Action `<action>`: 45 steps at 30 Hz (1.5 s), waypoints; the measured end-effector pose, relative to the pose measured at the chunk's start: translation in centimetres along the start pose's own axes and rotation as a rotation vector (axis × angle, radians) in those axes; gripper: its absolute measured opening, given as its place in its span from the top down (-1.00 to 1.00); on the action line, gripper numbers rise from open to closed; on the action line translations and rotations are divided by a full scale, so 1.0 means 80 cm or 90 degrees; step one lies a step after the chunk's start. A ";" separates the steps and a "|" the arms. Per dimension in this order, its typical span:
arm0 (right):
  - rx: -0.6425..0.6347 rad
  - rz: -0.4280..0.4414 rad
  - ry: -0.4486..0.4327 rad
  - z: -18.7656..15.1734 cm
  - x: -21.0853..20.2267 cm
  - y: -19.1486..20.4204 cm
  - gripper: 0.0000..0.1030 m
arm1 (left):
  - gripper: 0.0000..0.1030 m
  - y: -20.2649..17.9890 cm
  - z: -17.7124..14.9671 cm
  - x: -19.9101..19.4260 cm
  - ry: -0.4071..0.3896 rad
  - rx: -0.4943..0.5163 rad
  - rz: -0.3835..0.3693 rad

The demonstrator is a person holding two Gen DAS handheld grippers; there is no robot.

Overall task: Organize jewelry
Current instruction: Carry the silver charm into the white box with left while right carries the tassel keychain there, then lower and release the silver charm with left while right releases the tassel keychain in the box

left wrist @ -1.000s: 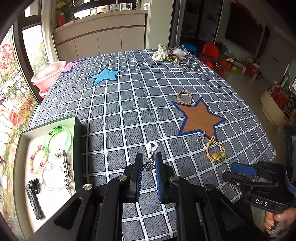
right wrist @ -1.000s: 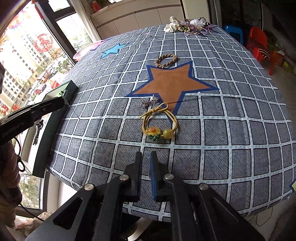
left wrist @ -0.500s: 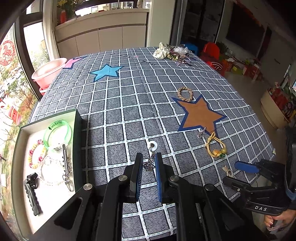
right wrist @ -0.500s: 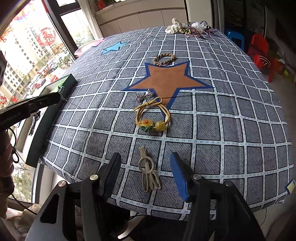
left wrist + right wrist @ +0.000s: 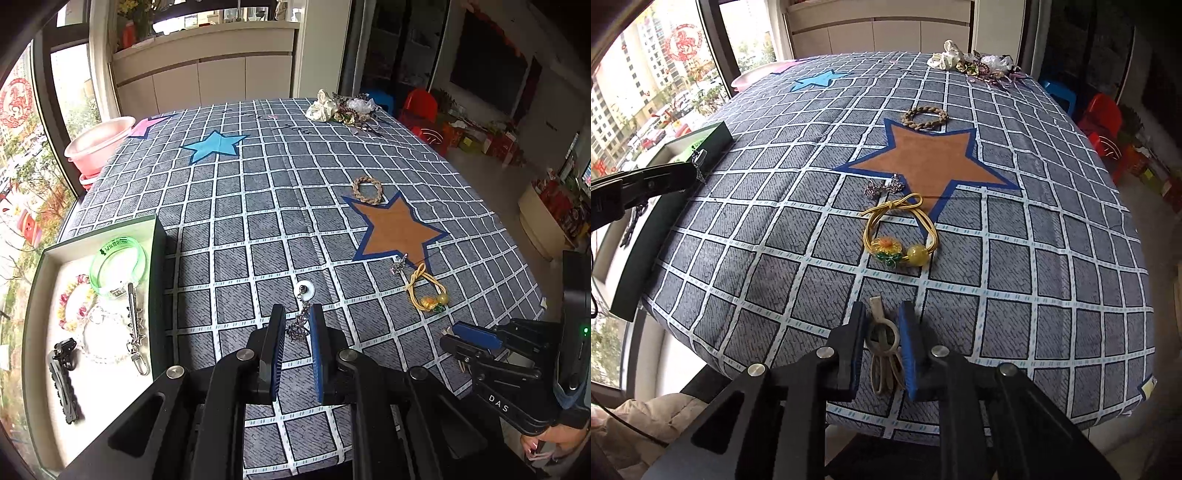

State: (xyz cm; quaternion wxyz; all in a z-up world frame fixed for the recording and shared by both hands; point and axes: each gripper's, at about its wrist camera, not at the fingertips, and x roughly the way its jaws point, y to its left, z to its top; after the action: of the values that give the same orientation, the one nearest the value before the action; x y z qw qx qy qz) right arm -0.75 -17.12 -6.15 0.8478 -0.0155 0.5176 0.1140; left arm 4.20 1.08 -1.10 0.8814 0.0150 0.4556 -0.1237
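**Both grippers at work on the jewelry**

The left gripper (image 5: 297, 328) has its fingers clenched on a silver chain charm (image 5: 300, 325), whose white ring end (image 5: 306, 288) lies on the checked cloth of the desk (image 5: 258, 206) just ahead of the fingertips. To the left, at the desk's edge, stands an open tray (image 5: 37, 280) that holds a green bangle (image 5: 117, 266), a bead bracelet (image 5: 72, 301), a metal keychain clip (image 5: 133, 328) and a black hair clip (image 5: 63, 380).

The right gripper (image 5: 881, 321) is closing its fingers around a beige hair clip (image 5: 882, 341) near the front edge of the desk; the clip sits between the pads, which appear to touch its loop on both sides. Just beyond it lies a yellow cord bracelet (image 5: 901, 229) with a flower and a bead, then a small silver charm (image 5: 882, 188) beside the brown star (image 5: 931, 162). A braided ring (image 5: 925, 118) rests at the star's far tip, and a heap of hair ties (image 5: 975, 64) lies at the far edge.
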 end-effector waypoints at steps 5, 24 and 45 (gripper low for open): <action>0.021 0.018 -0.028 0.012 -0.022 0.000 0.61 | 0.60 0.009 -0.001 -0.018 -0.023 -0.005 0.001; -0.086 0.142 -0.079 0.083 -0.058 0.146 0.62 | 0.60 0.134 -0.056 -0.090 -0.085 -0.114 0.065; -0.174 0.312 0.017 0.121 0.017 0.325 0.62 | 0.60 0.245 -0.136 -0.081 -0.025 -0.230 0.121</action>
State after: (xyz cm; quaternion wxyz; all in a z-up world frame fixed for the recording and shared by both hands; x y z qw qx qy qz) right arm 2.86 9.80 -0.45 0.7783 -0.0055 0.4966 0.3842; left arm -3.54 22.93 -3.89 0.8862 -0.1025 0.4497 0.0437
